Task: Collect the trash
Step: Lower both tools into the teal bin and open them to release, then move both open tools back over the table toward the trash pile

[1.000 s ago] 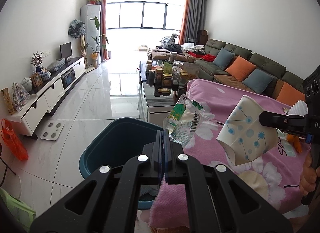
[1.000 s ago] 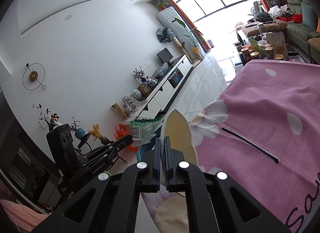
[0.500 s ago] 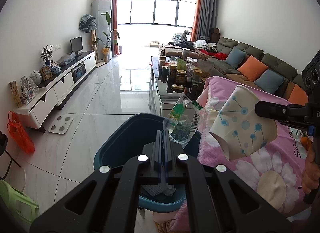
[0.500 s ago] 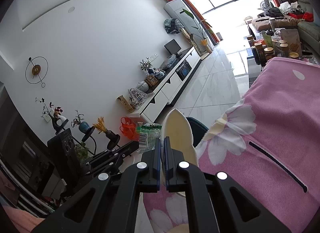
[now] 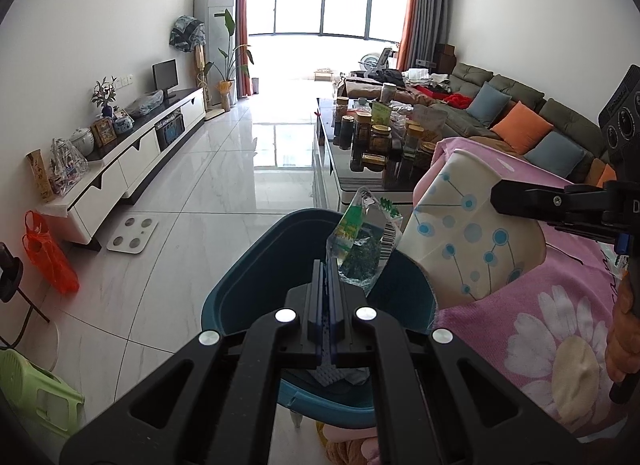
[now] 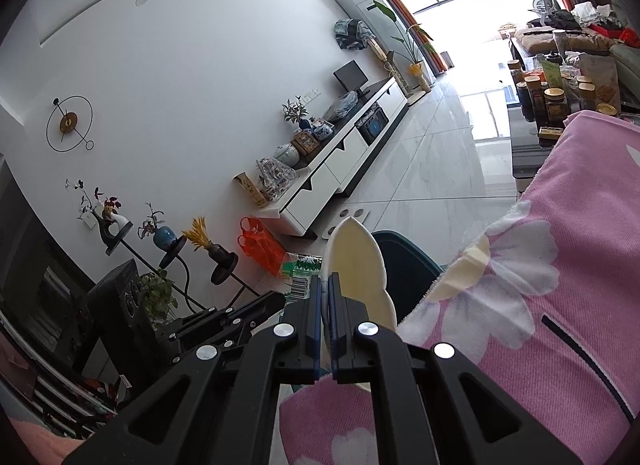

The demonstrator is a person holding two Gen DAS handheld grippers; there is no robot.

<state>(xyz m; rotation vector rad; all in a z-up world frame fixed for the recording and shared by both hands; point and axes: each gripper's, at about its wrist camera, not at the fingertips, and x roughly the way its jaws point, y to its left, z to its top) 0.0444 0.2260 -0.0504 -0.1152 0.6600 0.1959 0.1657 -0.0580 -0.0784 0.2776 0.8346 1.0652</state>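
Both claws have swung across from the pink flowered blanket [image 5: 560,305] toward the teal bin [image 5: 256,281] on the tiled floor beside it, and that bin now fills far more of the left camera's view than it did a moment ago, so I'd say the drop is close. Largest of the trash is the paper cup [image 5: 460,233], white with blue dots and lines, squashed flat at the rim where the right claw [image 6: 325,285] is clamped on it; it hangs at the blanket's edge, just beside the bin's near rim rather than squarely over it. Smaller is the crumpled clear plastic wrapper [image 5: 362,241], green-printed with a barcode, pinched tight in the left claw [image 5: 325,285] and already held over the bin's open mouth. Some scraps lie at the bottom of the bin. To my eye the wrapper could be let go now, while the cup wants a little more travel sideways.
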